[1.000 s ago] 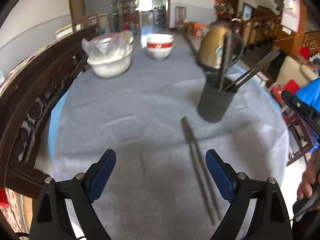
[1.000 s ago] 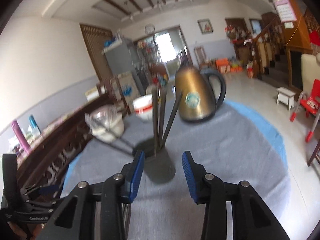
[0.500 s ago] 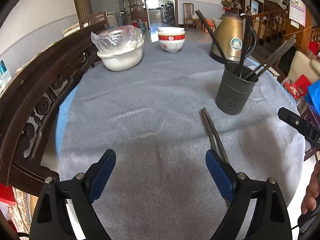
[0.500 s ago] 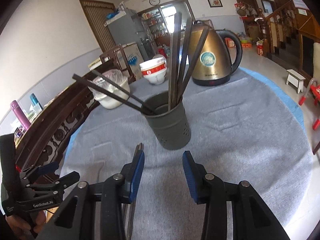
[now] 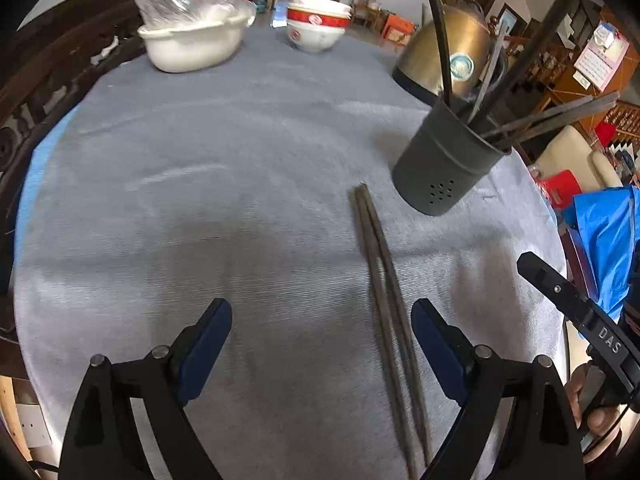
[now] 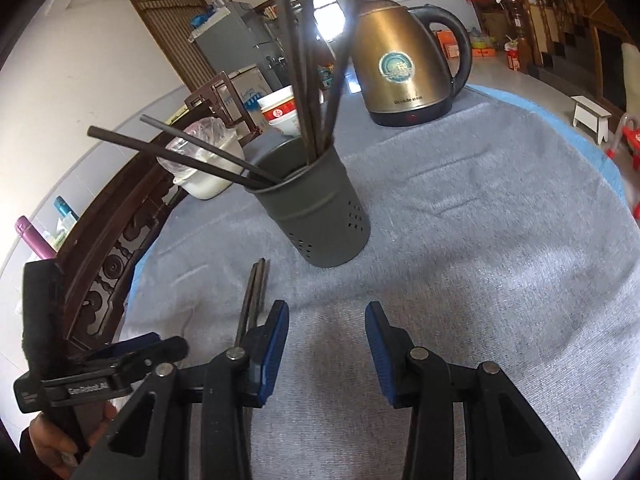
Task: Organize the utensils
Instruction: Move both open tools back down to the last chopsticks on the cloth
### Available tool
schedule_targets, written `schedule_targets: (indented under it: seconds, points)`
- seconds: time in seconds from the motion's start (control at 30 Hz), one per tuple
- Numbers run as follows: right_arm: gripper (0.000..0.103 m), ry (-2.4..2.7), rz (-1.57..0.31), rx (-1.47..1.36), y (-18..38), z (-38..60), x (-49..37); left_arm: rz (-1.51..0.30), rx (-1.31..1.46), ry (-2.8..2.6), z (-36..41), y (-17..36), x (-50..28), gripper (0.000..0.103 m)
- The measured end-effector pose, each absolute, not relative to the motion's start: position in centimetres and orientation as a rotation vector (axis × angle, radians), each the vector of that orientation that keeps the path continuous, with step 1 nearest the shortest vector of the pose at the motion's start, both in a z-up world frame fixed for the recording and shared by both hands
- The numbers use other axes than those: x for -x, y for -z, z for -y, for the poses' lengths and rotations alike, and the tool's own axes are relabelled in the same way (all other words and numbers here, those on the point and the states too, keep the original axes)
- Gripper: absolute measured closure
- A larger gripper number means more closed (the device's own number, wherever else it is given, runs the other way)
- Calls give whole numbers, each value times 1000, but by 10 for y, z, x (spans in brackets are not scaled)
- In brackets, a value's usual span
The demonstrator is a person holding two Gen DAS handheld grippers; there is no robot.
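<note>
Two dark slim chopsticks (image 5: 384, 300) side by side on grey cloth (image 5: 200, 200), left claw (image 5: 322, 332) spread wide, right claw (image 6: 327, 340) part-spread, empty.

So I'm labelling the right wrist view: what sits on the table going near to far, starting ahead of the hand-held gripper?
Loose chopsticks → utensil holder → kettle.

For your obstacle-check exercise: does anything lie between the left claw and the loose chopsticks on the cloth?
Nothing visible does. The chopsticks lie on bare grey cloth, running in between the open left claw fingers.
</note>
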State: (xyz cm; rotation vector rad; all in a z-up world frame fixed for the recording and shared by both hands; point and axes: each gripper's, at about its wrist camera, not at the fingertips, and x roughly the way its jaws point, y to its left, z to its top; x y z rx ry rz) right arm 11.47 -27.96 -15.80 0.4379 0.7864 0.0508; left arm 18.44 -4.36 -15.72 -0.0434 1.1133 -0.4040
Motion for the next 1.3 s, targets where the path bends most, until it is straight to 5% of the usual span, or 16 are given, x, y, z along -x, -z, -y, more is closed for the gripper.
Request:
schedule_targets:
  seconds: [0.7,1.03,1.23,1.3]
  points:
    - [59,-63,-784,-446,161,284,-115,-1193,-35,357,63,183,-181,18]
    - [61,-184,-865,-392,169,242,-155,-1183,-24,344,40,180,-185,39]
    - [65,-187,-900,-331,182,201,-188,-1202,42,359,13,175,-182,39]
    - [75,-168,-921,-300,189,191,-196,-1196,50,347,7,172,-177,39]
